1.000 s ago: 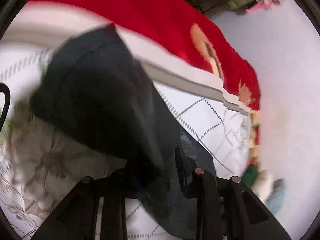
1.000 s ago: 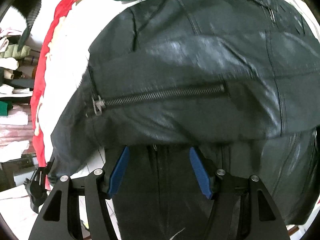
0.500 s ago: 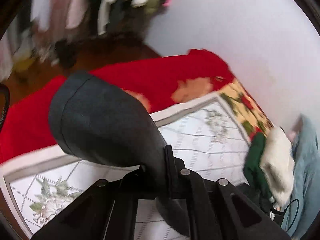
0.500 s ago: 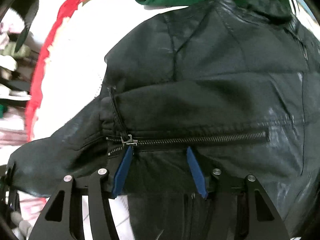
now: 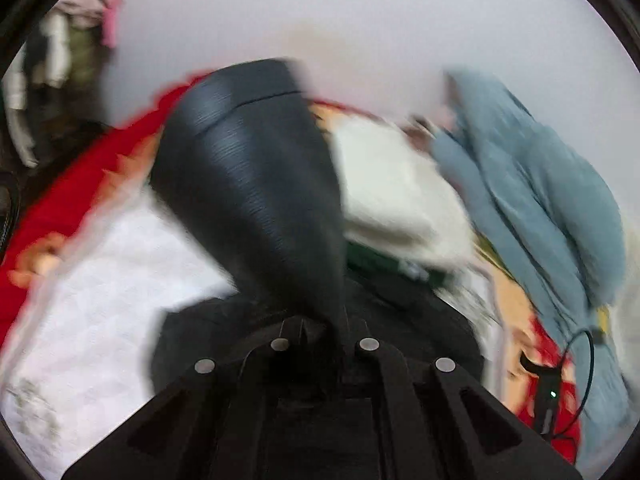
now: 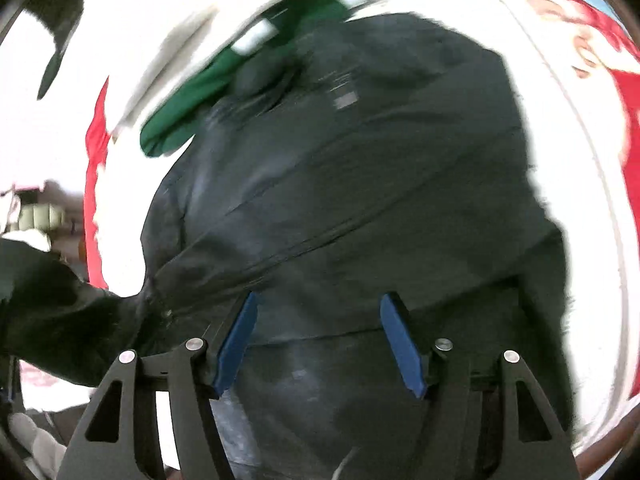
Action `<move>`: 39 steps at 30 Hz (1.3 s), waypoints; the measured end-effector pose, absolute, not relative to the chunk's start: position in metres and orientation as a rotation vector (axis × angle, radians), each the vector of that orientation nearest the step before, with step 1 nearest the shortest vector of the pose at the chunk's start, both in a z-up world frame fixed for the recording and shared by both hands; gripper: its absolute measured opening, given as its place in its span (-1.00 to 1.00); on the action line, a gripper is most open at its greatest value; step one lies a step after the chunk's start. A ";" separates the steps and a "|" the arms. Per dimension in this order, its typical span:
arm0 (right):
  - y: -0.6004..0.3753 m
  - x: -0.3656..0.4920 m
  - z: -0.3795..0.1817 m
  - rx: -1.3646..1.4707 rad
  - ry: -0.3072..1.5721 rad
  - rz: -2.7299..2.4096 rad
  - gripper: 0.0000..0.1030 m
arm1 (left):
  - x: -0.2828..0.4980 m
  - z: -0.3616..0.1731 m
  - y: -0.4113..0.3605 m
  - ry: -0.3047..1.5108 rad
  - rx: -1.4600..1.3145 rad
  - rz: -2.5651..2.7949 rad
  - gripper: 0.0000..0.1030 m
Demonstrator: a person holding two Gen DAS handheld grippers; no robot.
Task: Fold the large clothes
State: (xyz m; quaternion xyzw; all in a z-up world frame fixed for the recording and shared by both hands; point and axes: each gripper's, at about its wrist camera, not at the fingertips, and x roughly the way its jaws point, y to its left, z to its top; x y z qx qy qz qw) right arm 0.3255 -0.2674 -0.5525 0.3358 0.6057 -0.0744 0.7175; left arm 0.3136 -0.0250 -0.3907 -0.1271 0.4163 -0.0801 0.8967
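A black leather jacket (image 6: pixel 360 168) lies spread on the bed's white quilt (image 5: pixel 100 300). My left gripper (image 5: pixel 332 322) is shut on one of its sleeves (image 5: pixel 256 184). The sleeve stands up from the jaws with its cuff end at the top and hides the fingertips. The jacket's body (image 5: pixel 404 312) lies below it. My right gripper (image 6: pixel 320 300) hangs over the jacket's body and points down at it. Its jaws are opening, and the blue pads (image 6: pixel 236 344) stand wide apart. Leather shows between them, but they do not press on it. Both views are blurred by motion.
A green garment (image 6: pixel 188 96) and a white folded one (image 5: pixel 392 184) lie beyond the jacket's collar. A light blue garment (image 5: pixel 540 200) is heaped at the right, with a black cable and small device (image 5: pixel 550 394) beside it. A red blanket (image 5: pixel 80 184) edges the quilt. Clothes hang far left (image 5: pixel 60 52).
My left gripper closed fully on the sleeve, rose and swung toward the pile of folded clothes, rolling as it went. My right gripper slid across the jacket, away from the zip pocket.
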 end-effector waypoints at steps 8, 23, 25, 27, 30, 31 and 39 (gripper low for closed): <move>-0.366 0.299 -0.554 0.721 1.360 -0.253 0.29 | 0.325 -0.494 -0.174 1.161 -0.127 -0.292 -0.83; -0.407 0.297 -0.552 0.808 1.357 -0.158 0.47 | 0.297 -0.466 -0.130 1.218 -0.156 -0.077 0.99; -0.396 0.315 -0.550 0.827 1.344 -0.081 0.47 | 0.297 -0.461 -0.091 1.211 -0.125 0.088 0.99; -0.380 0.341 -0.558 0.805 1.359 -0.043 0.47 | 0.302 -0.465 -0.062 1.209 -0.098 0.211 0.99; -0.355 0.372 -0.575 0.716 1.395 0.003 0.47 | 0.319 -0.494 -0.019 1.231 -0.027 0.382 0.99; -0.348 0.379 -0.582 0.674 1.426 0.004 0.47 | 0.328 -0.511 -0.006 1.252 0.005 0.429 0.99; -0.316 0.401 -0.579 0.294 1.427 -0.003 -0.66 | 0.354 -0.569 0.008 1.330 0.026 0.423 1.00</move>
